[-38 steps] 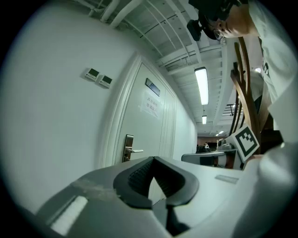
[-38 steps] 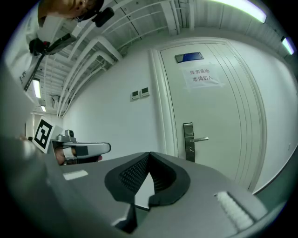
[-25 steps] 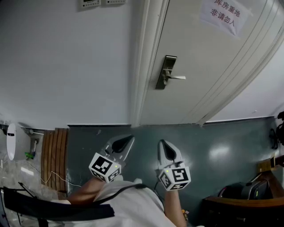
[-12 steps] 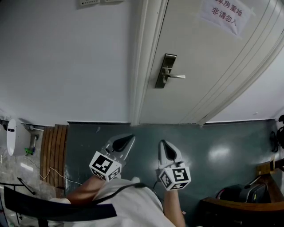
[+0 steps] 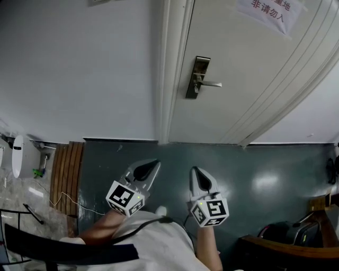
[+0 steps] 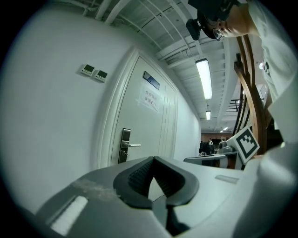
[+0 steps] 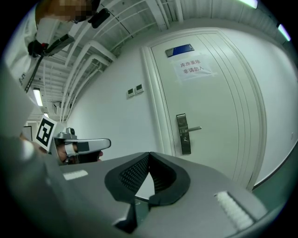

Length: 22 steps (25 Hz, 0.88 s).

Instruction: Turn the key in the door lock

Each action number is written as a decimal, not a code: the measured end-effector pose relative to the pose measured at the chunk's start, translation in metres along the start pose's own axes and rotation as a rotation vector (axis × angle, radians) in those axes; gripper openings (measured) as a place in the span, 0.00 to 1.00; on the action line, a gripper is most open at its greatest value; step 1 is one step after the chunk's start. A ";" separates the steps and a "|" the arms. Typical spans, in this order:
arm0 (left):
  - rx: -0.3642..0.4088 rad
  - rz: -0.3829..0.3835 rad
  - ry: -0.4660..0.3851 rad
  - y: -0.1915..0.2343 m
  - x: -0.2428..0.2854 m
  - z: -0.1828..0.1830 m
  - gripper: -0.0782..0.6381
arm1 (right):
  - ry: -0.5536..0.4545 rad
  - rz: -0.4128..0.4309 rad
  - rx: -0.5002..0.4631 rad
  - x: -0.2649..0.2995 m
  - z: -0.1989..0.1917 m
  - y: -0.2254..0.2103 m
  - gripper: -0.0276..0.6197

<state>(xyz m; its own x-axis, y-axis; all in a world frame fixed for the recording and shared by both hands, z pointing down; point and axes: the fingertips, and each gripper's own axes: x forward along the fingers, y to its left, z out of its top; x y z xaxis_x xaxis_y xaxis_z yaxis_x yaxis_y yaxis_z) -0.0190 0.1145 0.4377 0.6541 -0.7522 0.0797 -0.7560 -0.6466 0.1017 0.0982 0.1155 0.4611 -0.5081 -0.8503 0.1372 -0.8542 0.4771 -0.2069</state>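
Note:
A white door (image 5: 249, 79) carries a metal lock plate (image 5: 197, 77) with a lever handle (image 5: 210, 83). Just under the lever a small key-like piece (image 5: 194, 90) sticks out; it is too small to make out well. My left gripper (image 5: 152, 166) and right gripper (image 5: 195, 172) hover side by side low over the floor, well short of the door. Both are shut with nothing between the jaws. The left gripper view shows the left gripper (image 6: 154, 160) and the lock plate (image 6: 125, 145) far ahead. The right gripper view shows the right gripper (image 7: 149, 154) and the lock plate (image 7: 183, 134).
A paper notice (image 5: 269, 11) hangs on the door, and the door frame (image 5: 168, 69) borders a plain wall. A wooden slatted board (image 5: 64, 169) and a white device (image 5: 22, 156) are at the left. Dark furniture (image 5: 286, 249) stands at the lower right on the grey-green floor (image 5: 254, 169).
The lock plate now sits higher in the head view and more floor shows beneath the door. Both grippers stay shut and side by side, at almost the same spot in the picture.

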 end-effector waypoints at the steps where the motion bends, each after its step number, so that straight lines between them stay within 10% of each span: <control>1: 0.000 0.005 0.004 -0.001 0.000 -0.002 0.12 | 0.002 0.002 0.002 -0.001 -0.001 -0.002 0.05; 22: -0.003 -0.014 0.000 0.033 0.054 0.003 0.12 | 0.019 -0.019 -0.003 0.044 0.008 -0.039 0.05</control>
<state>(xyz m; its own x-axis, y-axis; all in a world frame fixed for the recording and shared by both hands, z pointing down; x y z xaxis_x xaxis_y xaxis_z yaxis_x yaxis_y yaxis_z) -0.0092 0.0522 0.4426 0.6647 -0.7430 0.0785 -0.7466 -0.6568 0.1060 0.1100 0.0574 0.4676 -0.4941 -0.8547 0.1591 -0.8638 0.4619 -0.2012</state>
